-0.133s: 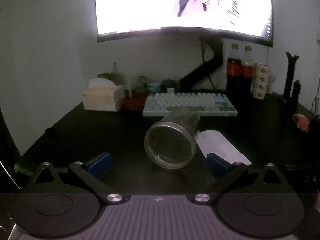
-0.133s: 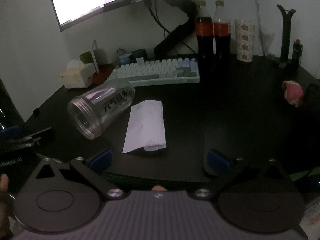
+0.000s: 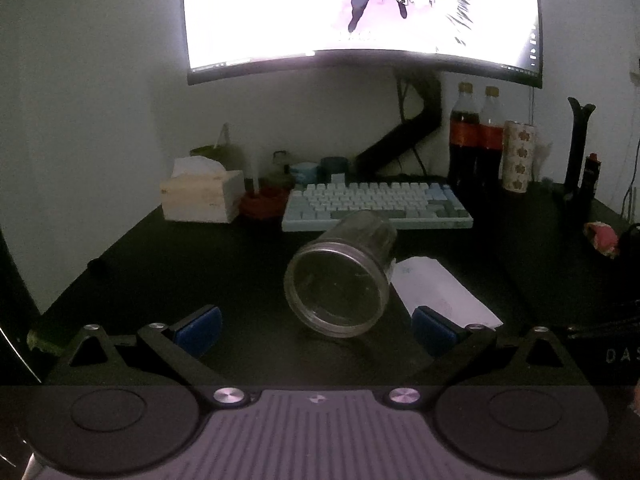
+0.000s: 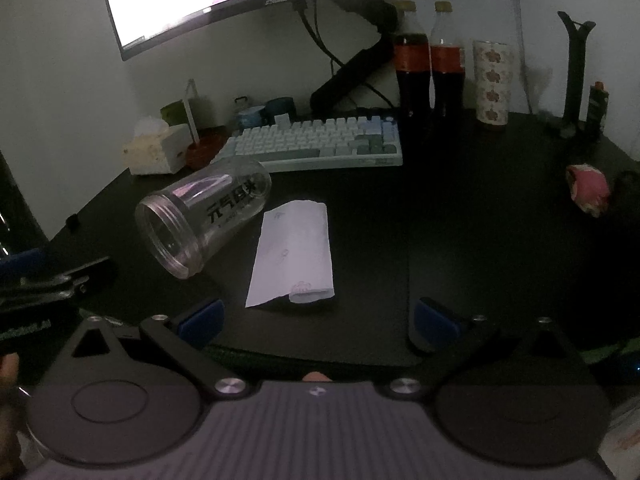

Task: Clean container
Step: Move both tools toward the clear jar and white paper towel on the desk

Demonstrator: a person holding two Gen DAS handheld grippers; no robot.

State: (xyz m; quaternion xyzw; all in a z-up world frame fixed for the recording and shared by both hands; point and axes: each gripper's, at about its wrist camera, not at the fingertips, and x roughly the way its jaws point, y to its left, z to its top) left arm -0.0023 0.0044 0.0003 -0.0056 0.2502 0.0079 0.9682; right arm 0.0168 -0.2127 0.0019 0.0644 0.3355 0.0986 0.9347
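The dark desk [image 4: 460, 240] fills the middle of both views, and almost nothing on it has shifted from a moment ago: the container lies in the same spot, the tissue beside it, so to my eye the cleaning has not begun and both tools are only lining up. In the left wrist view the jar sits a touch lower and nearer the centre than before, a small drift of that hand toward it. The monitor [image 3: 360, 12] glows across the top, with the keyboard [image 4: 320, 144] under it and two cola bottles [image 4: 428, 68] and a patterned cup [image 4: 492, 84] in the upper right. The clear container [image 4: 204, 220] lies on its side at centre left of the right wrist view, mouth toward the camera, apart from the keyboard behind it. The folded tissue [image 4: 294, 256] lies just beside it, right of centre. The left gripper [image 3: 316, 328] has its jaws spread wide with nothing between them, the container [image 3: 340, 280] straight ahead; the right gripper [image 4: 316, 324] is spread wide too, aimed at the tissue. The lower right of the desk is bare and gives room to swing; the near desk edge runs just under the fingers, and the tissue box [image 3: 204, 196] crowds the upper left.
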